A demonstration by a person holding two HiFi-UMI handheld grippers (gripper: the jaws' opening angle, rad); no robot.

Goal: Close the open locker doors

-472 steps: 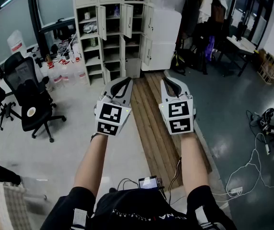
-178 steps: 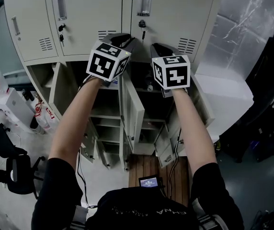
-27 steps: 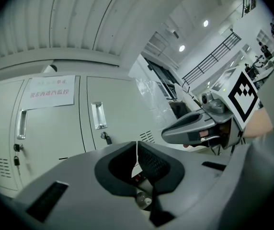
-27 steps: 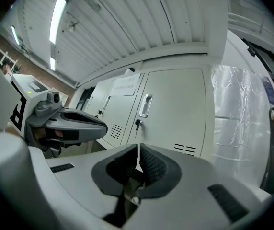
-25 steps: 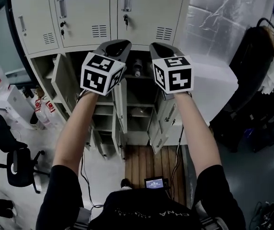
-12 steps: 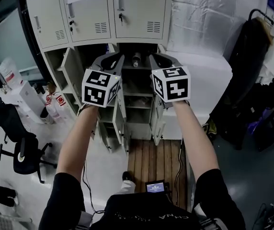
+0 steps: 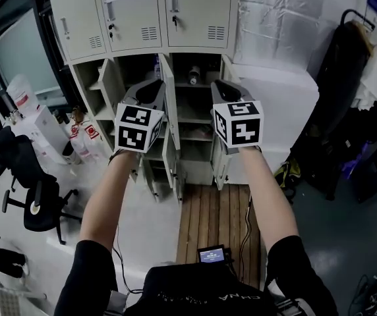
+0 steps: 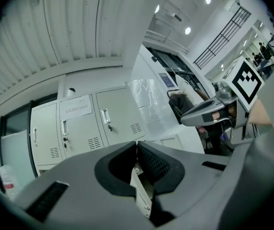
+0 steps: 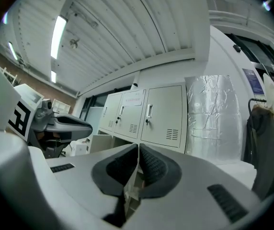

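Head view looks steeply down on 2 bare forearms stretched toward a bank of pale lockers (image 7: 142, 38), each hand carrying a gripper topped by a marker cube. The left gripper (image 7: 154, 84) and the right gripper (image 7: 220, 84) are held level, side by side and apart from each other, and neither touches the cabinet. In the left gripper view the 2 ribbed pads meet at their tips with nothing between them. The right gripper view shows the same: jaws clenched together and empty. The top row of 3 doors (image 7: 198, 8) is closed. Beneath it the compartments stand open. A left door (image 7: 111, 84) is swung outward, a middle door (image 7: 169, 87) juts edge-on toward the camera between the 2 grippers, and lower doors (image 7: 218, 166) hang open near the floor. A small cylinder (image 7: 194, 78) lies on an upper shelf. A wooden strip (image 7: 215, 222) runs along the floor from the foot of the lockers, a black office chair (image 7: 33, 189) stands at the left, and a dark coat (image 7: 350, 64) hangs at the right.
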